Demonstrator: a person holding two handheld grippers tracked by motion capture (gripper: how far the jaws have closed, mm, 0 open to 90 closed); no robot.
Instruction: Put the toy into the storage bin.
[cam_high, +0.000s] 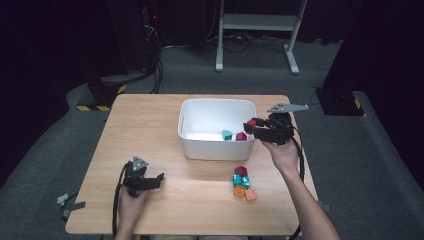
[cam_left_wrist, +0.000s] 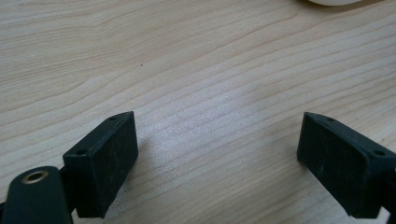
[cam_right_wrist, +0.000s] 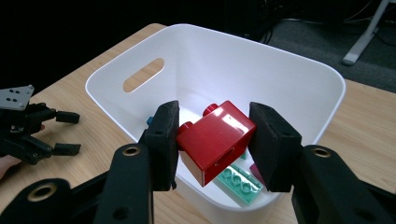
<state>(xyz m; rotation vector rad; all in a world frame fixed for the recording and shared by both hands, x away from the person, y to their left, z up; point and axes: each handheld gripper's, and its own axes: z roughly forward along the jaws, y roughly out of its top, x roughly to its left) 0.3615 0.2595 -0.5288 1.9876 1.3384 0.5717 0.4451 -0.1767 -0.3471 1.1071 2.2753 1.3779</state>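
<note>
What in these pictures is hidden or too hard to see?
- Bin floor, right gripper view: the red block and the right gripper cover part of it, so the blocks inside cannot be counted.
- Teal block, right gripper view: partly behind the red block.
- Block pile, high view: too small to count or see studs.
- Bin, left gripper view: cut off by the top edge.

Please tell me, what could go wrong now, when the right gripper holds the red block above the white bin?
1. The red block sits tilted between the pads of the right gripper, so it might twist or slip out early.
2. It hangs close to the near rim of the white bin; released here, it could strike the rim and land on the table.
3. Falling, it may bounce off the teal block already inside.
</note>
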